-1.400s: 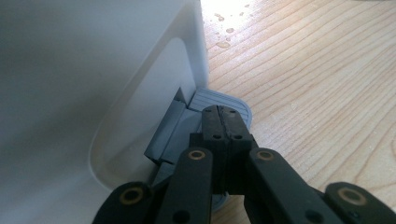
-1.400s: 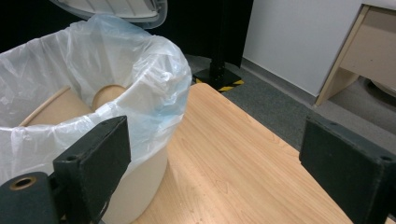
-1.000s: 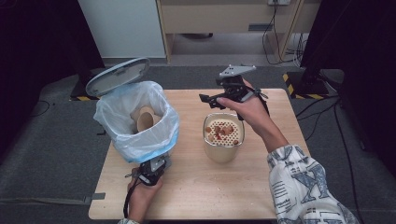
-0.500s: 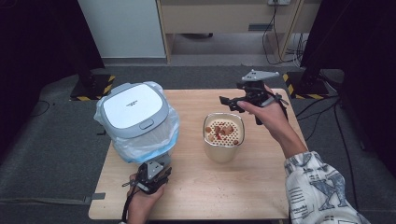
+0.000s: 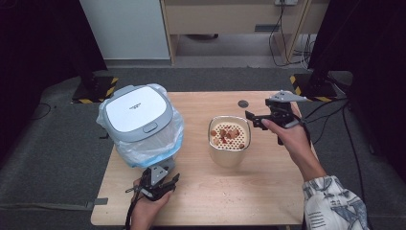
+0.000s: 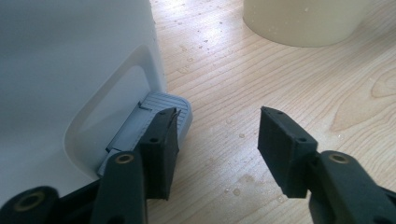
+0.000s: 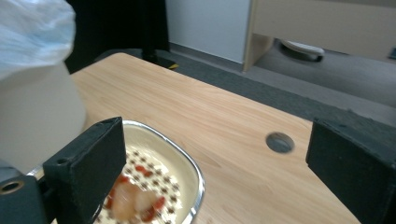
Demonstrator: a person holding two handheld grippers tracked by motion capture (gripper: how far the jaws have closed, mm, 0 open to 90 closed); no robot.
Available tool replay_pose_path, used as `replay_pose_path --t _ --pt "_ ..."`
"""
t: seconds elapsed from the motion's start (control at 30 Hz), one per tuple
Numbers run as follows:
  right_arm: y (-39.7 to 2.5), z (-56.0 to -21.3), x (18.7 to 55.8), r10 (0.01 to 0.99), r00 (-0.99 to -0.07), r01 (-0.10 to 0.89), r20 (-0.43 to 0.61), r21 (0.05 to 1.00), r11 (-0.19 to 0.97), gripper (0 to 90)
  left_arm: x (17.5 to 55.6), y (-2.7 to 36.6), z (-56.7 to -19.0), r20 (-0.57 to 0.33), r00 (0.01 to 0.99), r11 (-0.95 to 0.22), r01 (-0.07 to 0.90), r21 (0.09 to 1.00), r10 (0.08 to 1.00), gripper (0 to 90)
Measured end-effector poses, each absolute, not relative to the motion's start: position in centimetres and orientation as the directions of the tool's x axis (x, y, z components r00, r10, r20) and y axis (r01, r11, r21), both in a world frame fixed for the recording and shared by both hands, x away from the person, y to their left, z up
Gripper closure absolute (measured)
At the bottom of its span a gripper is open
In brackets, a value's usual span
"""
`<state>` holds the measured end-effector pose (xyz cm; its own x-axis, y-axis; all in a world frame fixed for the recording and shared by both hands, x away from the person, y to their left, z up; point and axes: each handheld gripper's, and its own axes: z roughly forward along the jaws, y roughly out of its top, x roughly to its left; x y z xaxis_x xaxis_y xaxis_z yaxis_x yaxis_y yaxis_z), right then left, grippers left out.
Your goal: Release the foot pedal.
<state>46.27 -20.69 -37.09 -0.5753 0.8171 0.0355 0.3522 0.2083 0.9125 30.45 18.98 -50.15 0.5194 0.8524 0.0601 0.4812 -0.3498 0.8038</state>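
A white pedal bin stands at the table's left, its grey-rimmed lid down and a blue bag bunched around the rim. My left gripper lies open on the table just in front of it. In the left gripper view, one finger sits against the bin's grey foot pedal, and nothing lies between the jaws of the left gripper. A beige container with a perforated insert holds reddish and pale food scraps. My right gripper hovers open to its right, empty.
A round cable hole is cut into the wooden table behind the container. Water drops speckle the wood near the pedal. A wooden cabinet and dark stands are on the floor beyond the table's far edge.
The bin's lid, raised a second ago, has dropped shut. My right gripper has drawn back to the right, away from over the container. The left gripper stays low by the pedal.
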Motion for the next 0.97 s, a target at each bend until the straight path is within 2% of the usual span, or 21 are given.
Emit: replay_pose_path --t 0.3,0.5,0.6,0.87,0.93,0.97 --pt "-23.0 -40.6 43.6 0.875 -0.483 0.376 0.033 0.911 0.172 5.1 30.6 18.9 -50.3 0.058 0.525 -0.354 0.483 0.801 0.849 40.6" --pt "-24.7 -44.3 41.2 0.902 -0.430 0.407 0.036 0.900 0.158 5.0 30.6 18.9 -50.3 0.060 0.533 -0.359 0.479 0.801 0.844 39.3" --pt "-25.1 -45.4 40.8 0.910 -0.411 0.425 0.050 0.894 0.143 5.1 30.7 18.9 -50.3 0.059 0.535 -0.361 0.481 0.799 0.843 38.6" --pt "-25.0 -49.0 40.5 0.927 -0.376 0.506 0.013 0.841 0.194 4.6 30.8 18.9 -50.3 0.050 0.545 -0.365 0.486 0.794 0.837 34.7" --pt "-24.9 -49.5 40.5 0.928 -0.371 0.524 0.031 0.832 0.182 4.6 30.8 18.8 -50.3 0.050 0.549 -0.367 0.485 0.794 0.834 34.1" --pt "-24.8 -50.1 40.7 0.923 -0.377 0.556 0.073 0.815 0.163 4.1 30.8 18.8 -50.3 0.050 0.550 -0.366 0.484 0.795 0.834 33.5"
